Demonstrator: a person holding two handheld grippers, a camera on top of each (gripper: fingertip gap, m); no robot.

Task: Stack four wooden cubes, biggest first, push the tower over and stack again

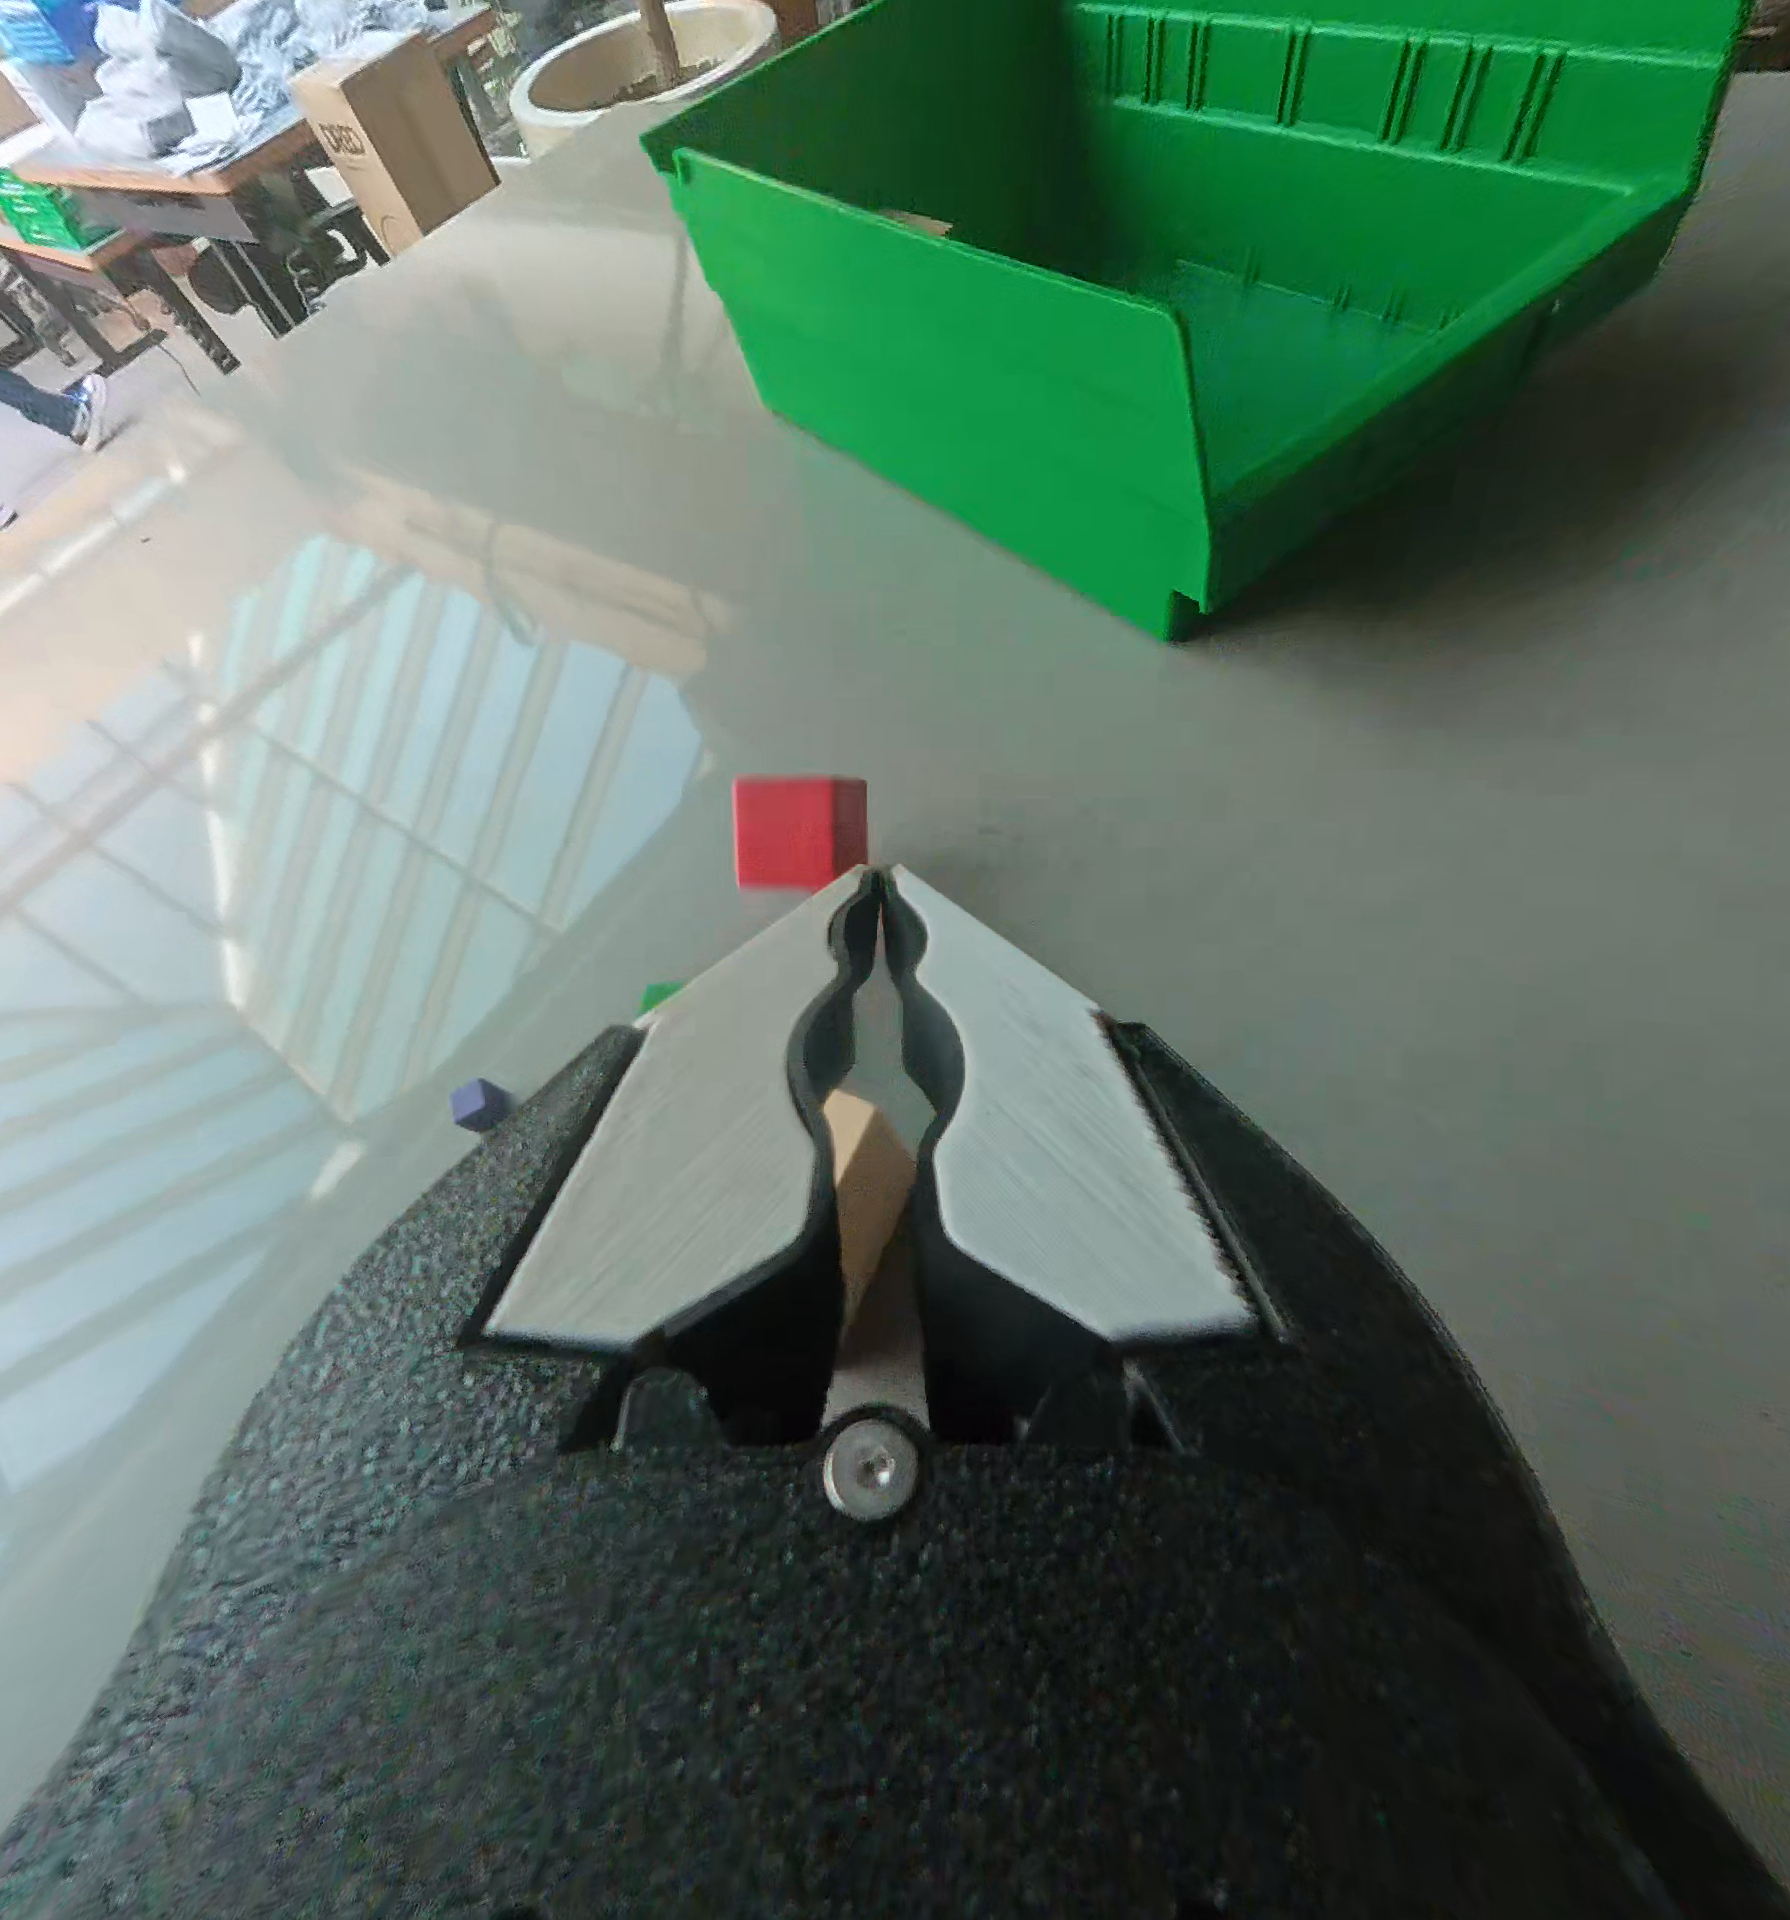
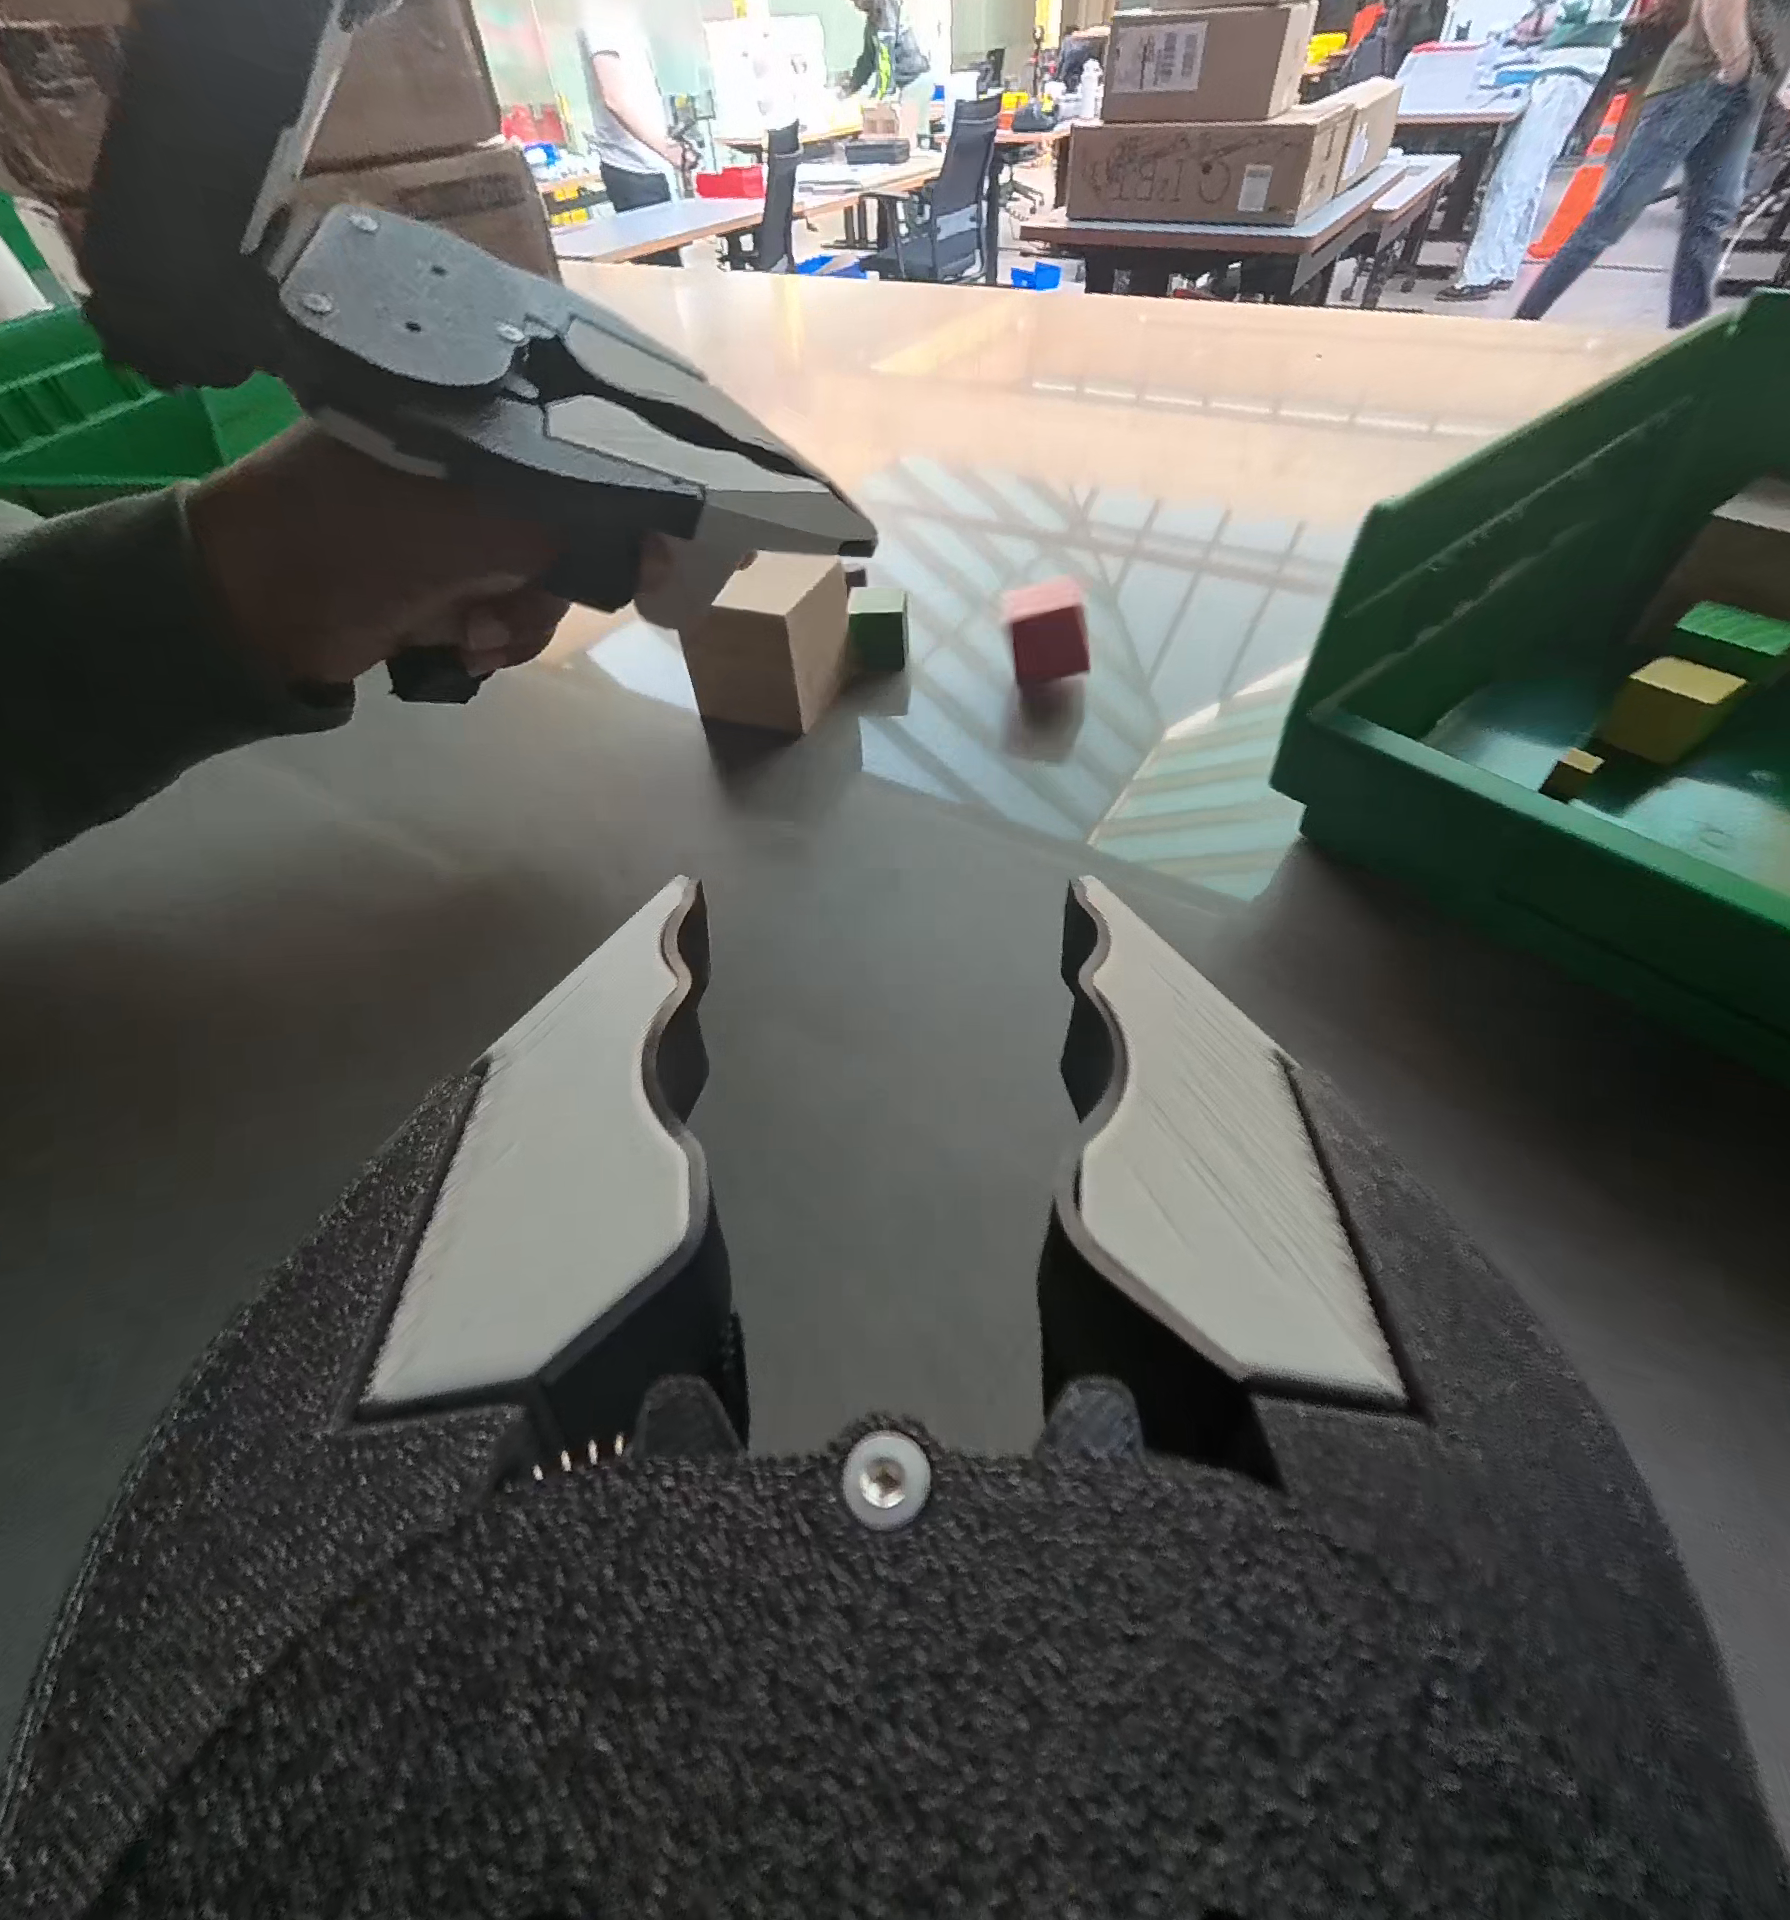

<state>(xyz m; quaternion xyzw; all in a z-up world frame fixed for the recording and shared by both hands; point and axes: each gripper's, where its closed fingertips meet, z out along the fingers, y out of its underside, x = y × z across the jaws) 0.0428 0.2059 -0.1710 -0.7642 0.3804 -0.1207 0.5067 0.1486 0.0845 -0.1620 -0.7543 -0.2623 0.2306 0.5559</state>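
My left gripper (image 1: 878, 881) is shut and empty, its tips touching. It hovers just above a large tan wooden block (image 1: 870, 1174), seen through the gap between the fingers. A red cube (image 1: 797, 831) lies just beyond the tips, a small green cube (image 1: 662, 995) and a blue cube (image 1: 480, 1101) to the left. In the right wrist view my left gripper (image 2: 855, 542) sits over the tan block (image 2: 766, 655), with the green cube (image 2: 878, 627) behind it and the red cube (image 2: 1049, 629) blurred and tilted to its right. My right gripper (image 2: 883, 904) is open and empty, low over bare table.
A green bin (image 1: 974, 416) stands far right on the grey glossy table. In the right wrist view the bin (image 2: 1597, 904) holds yellow blocks (image 2: 1670, 707), a green block (image 2: 1732, 634) and a tan block. Another green bin (image 2: 39, 416) is at the far left. Benches, boxes and people are behind. Spacing between my two grippers at the tips: around 15 centimeters. The right gripper is farther from the green cube (image 2: 878, 627), some 25 centimeters, than the left, some 7 centimeters.
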